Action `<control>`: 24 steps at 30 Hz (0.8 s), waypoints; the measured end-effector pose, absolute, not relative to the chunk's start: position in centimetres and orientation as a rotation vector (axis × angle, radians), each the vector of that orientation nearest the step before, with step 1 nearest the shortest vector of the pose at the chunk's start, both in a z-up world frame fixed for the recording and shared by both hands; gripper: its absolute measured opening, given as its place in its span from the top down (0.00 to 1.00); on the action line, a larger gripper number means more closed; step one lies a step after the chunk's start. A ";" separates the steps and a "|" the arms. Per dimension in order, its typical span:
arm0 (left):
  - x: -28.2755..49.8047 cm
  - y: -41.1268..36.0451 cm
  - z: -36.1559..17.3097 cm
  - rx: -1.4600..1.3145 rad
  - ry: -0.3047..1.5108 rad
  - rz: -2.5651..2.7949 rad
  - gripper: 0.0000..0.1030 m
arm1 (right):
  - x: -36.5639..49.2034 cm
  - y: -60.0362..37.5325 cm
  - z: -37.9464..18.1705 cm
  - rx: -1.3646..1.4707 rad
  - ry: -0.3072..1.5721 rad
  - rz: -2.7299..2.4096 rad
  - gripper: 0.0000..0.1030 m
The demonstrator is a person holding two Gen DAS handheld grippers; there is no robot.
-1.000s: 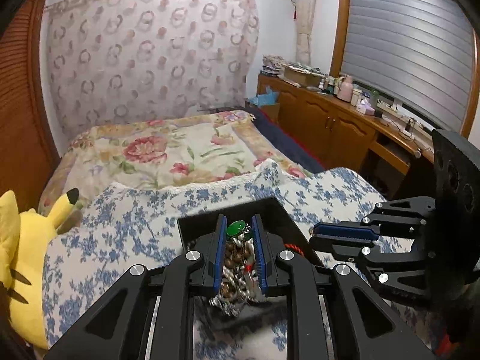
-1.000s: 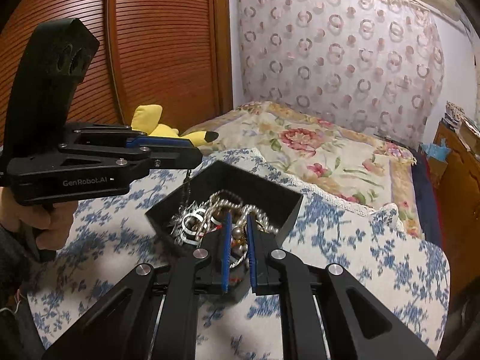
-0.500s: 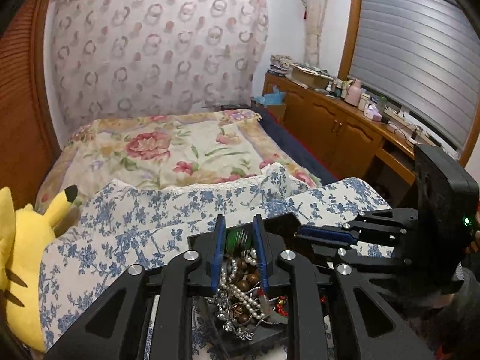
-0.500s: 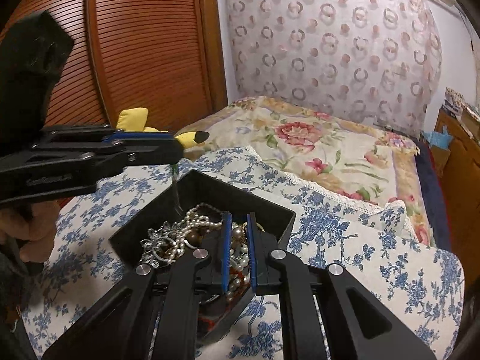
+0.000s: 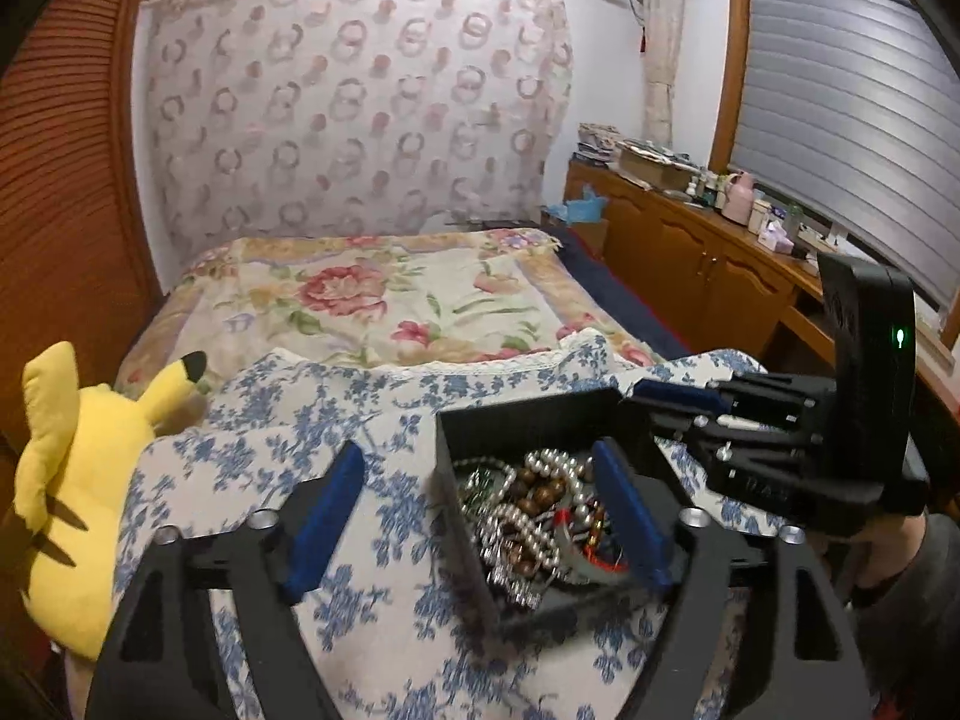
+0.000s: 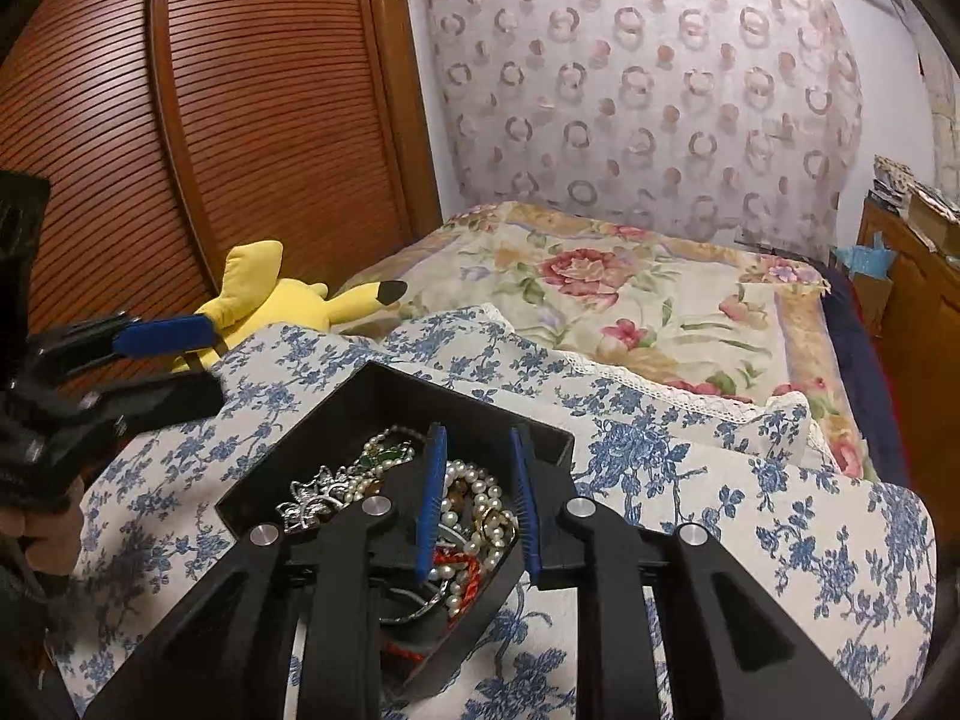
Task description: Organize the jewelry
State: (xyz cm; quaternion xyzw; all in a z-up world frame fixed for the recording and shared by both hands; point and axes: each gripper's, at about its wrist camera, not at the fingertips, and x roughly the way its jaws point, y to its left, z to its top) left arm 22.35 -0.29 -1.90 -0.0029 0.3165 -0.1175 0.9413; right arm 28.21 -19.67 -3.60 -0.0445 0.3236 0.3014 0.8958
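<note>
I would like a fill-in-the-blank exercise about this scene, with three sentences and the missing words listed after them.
1. The jewelry lies heaped inside a tray whose colour is ____.
2. The tray rests on a white cloth printed with ____ flowers.
3. The plush toy beside the cloth is ____ with black ear tips.

Missing words: black; blue; yellow

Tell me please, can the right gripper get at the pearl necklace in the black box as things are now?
Probably yes. The right gripper hangs over the open black box, its jaws opening, with the pearl necklace just beyond them and nothing covering it. The left gripper, jaws also opening, stands aside.
</note>
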 end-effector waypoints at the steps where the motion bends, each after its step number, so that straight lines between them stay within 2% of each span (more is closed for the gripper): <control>1: 21.9 -0.2 -1.9 -0.005 0.644 -0.233 0.18 | 28.0 -19.7 -3.5 -0.096 0.666 0.617 0.77; 4: 20.5 0.1 -2.0 -0.009 0.645 -0.226 0.13 | 26.9 -20.0 -2.9 -0.086 0.657 0.604 0.73; 6: 19.4 0.3 -2.1 -0.007 0.645 -0.210 0.09 | 25.7 -20.6 -2.5 -0.077 0.642 0.584 0.58; 10: 17.4 0.6 -2.4 -0.010 0.662 -0.182 0.08 | 23.5 -21.6 -1.9 -0.051 0.628 0.548 0.52; 13: 15.9 0.7 -2.8 -0.011 0.671 -0.159 0.08 | 21.2 -22.3 -1.8 -0.044 0.613 0.508 0.42; 16: 14.1 0.5 -3.2 0.012 0.659 -0.132 0.08 | 19.2 -22.7 -2.0 -0.035 0.604 0.485 0.29; 18: 12.8 0.3 -3.2 0.023 0.649 -0.120 0.08 | 17.6 -23.0 -2.0 -0.033 0.594 0.455 0.15; 21: 11.5 0.6 -3.0 0.015 0.639 -0.104 0.08 | 15.0 -23.3 -1.8 -0.034 0.564 0.403 0.05; 24: 10.0 0.5 -2.6 -0.002 0.624 -0.097 0.08 | 13.0 -23.8 -1.4 -0.020 0.540 0.383 0.02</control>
